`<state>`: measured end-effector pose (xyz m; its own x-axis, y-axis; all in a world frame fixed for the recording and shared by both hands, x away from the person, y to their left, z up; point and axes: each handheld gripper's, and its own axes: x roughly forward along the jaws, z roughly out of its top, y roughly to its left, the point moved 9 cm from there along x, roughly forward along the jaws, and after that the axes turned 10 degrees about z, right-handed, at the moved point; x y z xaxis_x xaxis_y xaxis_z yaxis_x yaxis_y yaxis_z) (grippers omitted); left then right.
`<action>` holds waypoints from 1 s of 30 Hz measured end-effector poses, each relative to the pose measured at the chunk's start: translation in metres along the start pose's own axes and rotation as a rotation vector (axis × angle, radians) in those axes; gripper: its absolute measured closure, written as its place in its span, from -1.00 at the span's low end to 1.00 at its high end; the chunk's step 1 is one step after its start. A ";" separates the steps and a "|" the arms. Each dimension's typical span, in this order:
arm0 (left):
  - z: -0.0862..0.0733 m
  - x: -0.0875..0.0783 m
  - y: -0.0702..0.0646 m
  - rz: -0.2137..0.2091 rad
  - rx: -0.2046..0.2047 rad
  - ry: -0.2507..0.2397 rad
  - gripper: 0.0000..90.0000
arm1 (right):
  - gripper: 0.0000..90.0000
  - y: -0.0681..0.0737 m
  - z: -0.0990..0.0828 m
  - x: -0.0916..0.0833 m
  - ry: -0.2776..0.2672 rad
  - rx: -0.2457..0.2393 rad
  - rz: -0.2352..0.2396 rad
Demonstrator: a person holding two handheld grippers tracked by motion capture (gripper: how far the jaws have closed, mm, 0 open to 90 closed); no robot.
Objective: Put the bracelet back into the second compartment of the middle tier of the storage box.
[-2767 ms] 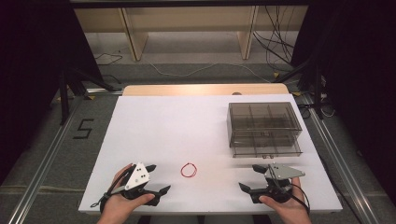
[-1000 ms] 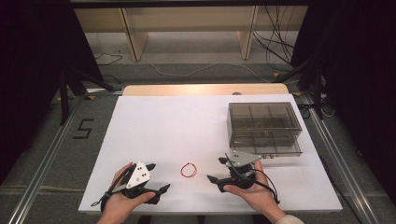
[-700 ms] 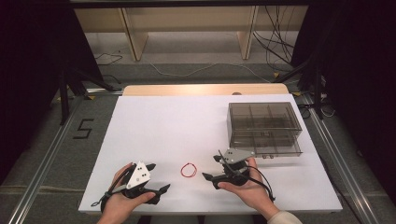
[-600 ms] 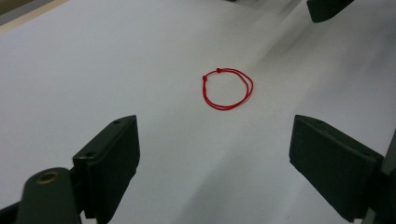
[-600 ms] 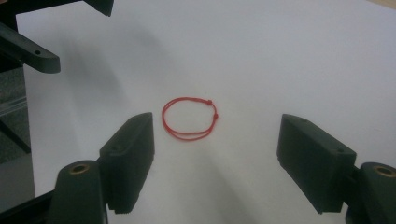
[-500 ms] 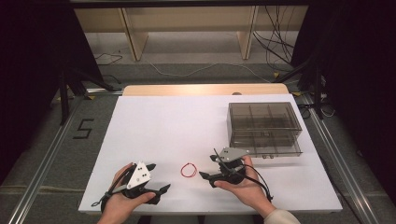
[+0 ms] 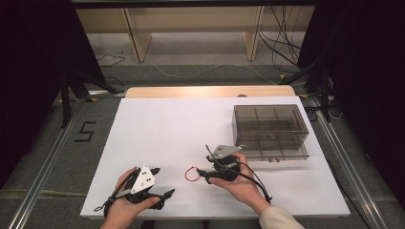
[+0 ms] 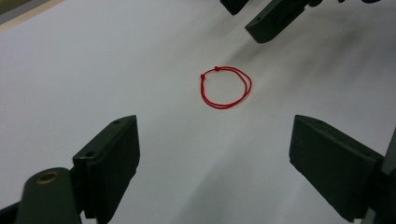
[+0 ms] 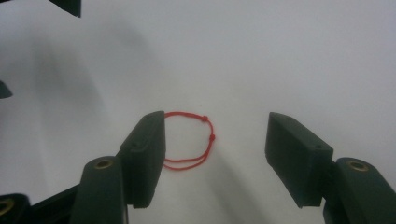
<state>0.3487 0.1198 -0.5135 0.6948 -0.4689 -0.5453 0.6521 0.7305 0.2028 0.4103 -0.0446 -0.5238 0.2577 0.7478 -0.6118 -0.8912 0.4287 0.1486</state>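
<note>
— string loop [image 7: 192,174], red, thin, lying flat on the white tabletop [image 7: 181,124], near the front edge and about midway between my two hands. you see it?

— got it. in the left gripper view it's a small knotted ring [image 8: 226,87] out ahead of the jaws. where's your right gripper?

— right gripper [image 7: 206,174] is right at the loop, jaws spread wide, nothing between them gripped. in the right gripper view the loop [image 9: 189,139] sits between the jaws, closer to the one on the left of that view, part of it hidden behind that jaw. whether the jaw touches it, i can't tell.

— and the left?

— left gripper [image 7: 162,190] sits low at the front-left of the table, jaws well apart too, empty, pointing toward the loop. loop's clear of it.

— what's that box?

— smoky clear drawer organiser [image 7: 270,131] at the right of the table, behind my right hand [image 7: 239,183], drawers closed.
</note>
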 end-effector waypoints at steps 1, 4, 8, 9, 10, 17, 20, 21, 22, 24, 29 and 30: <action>0.000 0.000 0.000 0.000 0.000 0.000 -0.64 | -0.10 -0.001 0.000 0.003 0.002 0.000 0.002; 0.000 0.000 -0.001 -0.001 0.001 -0.001 -0.64 | -0.04 -0.004 0.000 0.010 0.017 -0.001 -0.004; 0.000 0.000 0.000 0.000 -0.001 0.000 -0.64 | 0.04 -0.007 0.000 0.017 0.031 0.005 -0.002; 0.000 0.001 0.000 0.001 -0.004 -0.001 -0.64 | 0.06 -0.008 -0.001 0.019 0.033 0.006 -0.002; 0.000 0.001 0.000 0.000 -0.004 -0.001 -0.64 | 0.07 -0.008 -0.001 0.021 0.038 0.006 0.001; -0.001 0.001 0.000 -0.001 -0.001 0.001 -0.64 | 0.17 -0.013 -0.006 0.033 0.073 0.011 -0.007; -0.001 0.001 0.000 -0.001 0.000 0.001 -0.64 | 0.22 -0.014 -0.006 0.035 0.074 0.011 -0.005; -0.001 0.001 0.000 -0.002 0.000 0.001 -0.64 | 0.24 -0.015 -0.006 0.036 0.073 0.017 -0.008; -0.001 0.001 -0.001 -0.002 -0.002 0.000 -0.64 | 0.26 -0.014 -0.006 0.037 0.075 0.016 -0.006; -0.001 0.001 -0.001 -0.003 0.000 0.001 -0.64 | 0.32 -0.014 -0.007 0.038 0.084 0.010 -0.007; -0.001 0.001 -0.001 -0.003 -0.001 0.000 -0.64 | 0.45 -0.013 -0.008 0.041 0.092 0.005 -0.013; -0.001 0.001 -0.001 -0.003 -0.001 0.000 -0.64 | 0.47 -0.013 -0.008 0.042 0.093 0.006 -0.016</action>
<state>0.3488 0.1192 -0.5150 0.6929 -0.4713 -0.5457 0.6540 0.7295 0.2003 0.4296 -0.0230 -0.5574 0.2354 0.6908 -0.6837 -0.8851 0.4429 0.1427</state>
